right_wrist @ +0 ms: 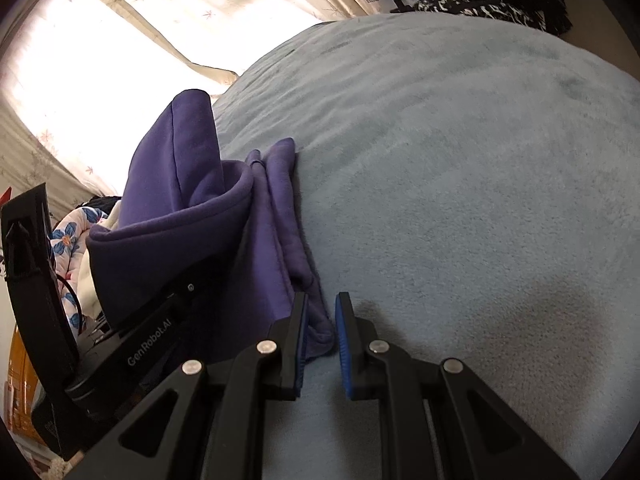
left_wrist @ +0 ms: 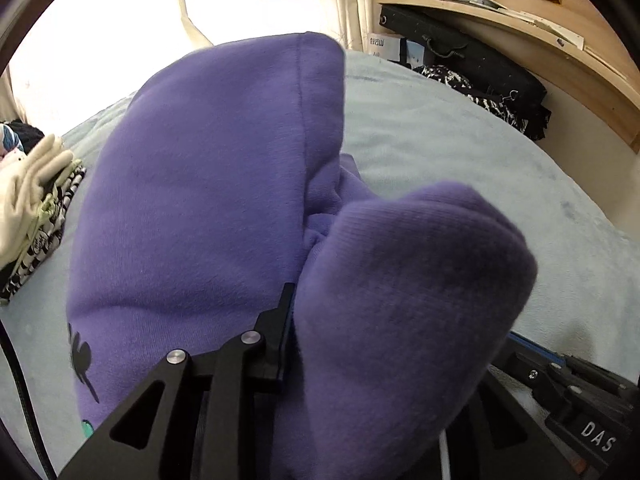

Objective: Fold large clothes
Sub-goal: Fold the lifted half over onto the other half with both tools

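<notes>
the purple hoodie [left_wrist: 208, 184] was found lying on the pale blue blanket [left_wrist: 460, 152], partly gathered, with one part lifted and doubled over; the fold was judged begun but far from done, with flattening and further folds left. the left gripper [left_wrist: 320, 320] was seen clamped on a ribbed cuff [left_wrist: 400, 280], only one finger [left_wrist: 276, 336] being visible, the other hidden by cloth. the right gripper [right_wrist: 322, 320] was seen with jaws parted, the hoodie's edge [right_wrist: 316, 320] lying between them but not pinched. a stack of folded clothes [left_wrist: 36, 200] and a shelf [left_wrist: 500, 20] were shown only in the left view; the raised hood [right_wrist: 180, 200] standing up and the left gripper's body were shown only in the right view.
</notes>
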A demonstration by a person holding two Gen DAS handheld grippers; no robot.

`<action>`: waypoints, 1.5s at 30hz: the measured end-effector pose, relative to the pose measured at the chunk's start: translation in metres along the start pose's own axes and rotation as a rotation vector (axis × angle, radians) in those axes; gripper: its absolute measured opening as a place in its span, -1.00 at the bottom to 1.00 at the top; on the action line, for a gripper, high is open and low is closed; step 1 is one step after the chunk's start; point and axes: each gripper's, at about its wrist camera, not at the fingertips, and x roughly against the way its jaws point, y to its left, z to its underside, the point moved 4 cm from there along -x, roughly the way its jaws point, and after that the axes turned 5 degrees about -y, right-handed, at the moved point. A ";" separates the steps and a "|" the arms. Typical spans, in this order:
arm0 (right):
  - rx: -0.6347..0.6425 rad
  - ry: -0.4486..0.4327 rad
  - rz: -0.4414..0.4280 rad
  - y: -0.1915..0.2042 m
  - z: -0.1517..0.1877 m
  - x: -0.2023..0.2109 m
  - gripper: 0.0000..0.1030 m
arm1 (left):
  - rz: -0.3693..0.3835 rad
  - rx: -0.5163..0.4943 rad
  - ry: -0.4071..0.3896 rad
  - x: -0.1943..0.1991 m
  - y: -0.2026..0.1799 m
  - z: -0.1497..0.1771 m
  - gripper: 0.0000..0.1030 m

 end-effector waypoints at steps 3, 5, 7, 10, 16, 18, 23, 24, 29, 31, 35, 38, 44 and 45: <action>0.025 -0.007 -0.017 0.011 -0.006 0.009 -0.73 | 0.073 0.012 -0.002 0.009 0.001 -0.001 0.05; 0.049 -0.005 -0.028 0.019 -0.012 0.015 -0.73 | 0.125 0.020 -0.007 0.016 0.003 -0.003 0.33; 0.076 -0.003 -0.045 0.030 -0.019 0.021 -0.73 | 0.159 0.024 -0.017 0.024 0.005 -0.005 0.44; 0.110 -0.006 -0.062 0.043 -0.027 0.029 -0.53 | 0.231 0.042 -0.023 0.038 0.013 -0.007 0.50; 0.154 0.001 -0.160 0.081 -0.048 0.045 -0.26 | 0.350 0.072 -0.007 0.057 0.032 0.003 0.55; 0.183 0.019 -0.203 0.098 -0.052 0.048 -0.21 | 0.358 0.081 -0.004 0.060 0.036 0.006 0.55; 0.248 0.135 -0.260 0.134 -0.049 0.033 -0.19 | 0.382 0.096 0.000 0.080 0.043 0.013 0.55; 0.259 0.155 -0.250 0.137 -0.048 0.028 -0.19 | 0.387 0.087 -0.005 0.087 0.046 0.015 0.55; 0.316 0.255 -0.186 0.140 -0.039 -0.004 -0.19 | 0.372 0.047 -0.057 0.121 0.071 0.022 0.55; 0.339 0.289 -0.176 0.141 -0.036 -0.016 -0.19 | 0.338 0.068 -0.091 0.131 0.090 0.020 0.55; 0.346 0.348 -0.119 0.133 -0.032 -0.045 -0.23 | 0.099 0.145 -0.092 0.114 0.142 0.013 0.55; 0.355 0.389 -0.083 0.124 -0.025 -0.066 -0.55 | -0.052 0.182 -0.008 0.076 0.166 0.008 0.42; 0.344 0.216 -0.102 0.110 -0.042 -0.019 -0.74 | 0.005 0.189 0.001 0.050 0.158 -0.017 0.31; 0.327 0.173 -0.114 0.105 -0.045 -0.004 -0.75 | 0.011 0.174 -0.010 0.050 0.151 -0.022 0.31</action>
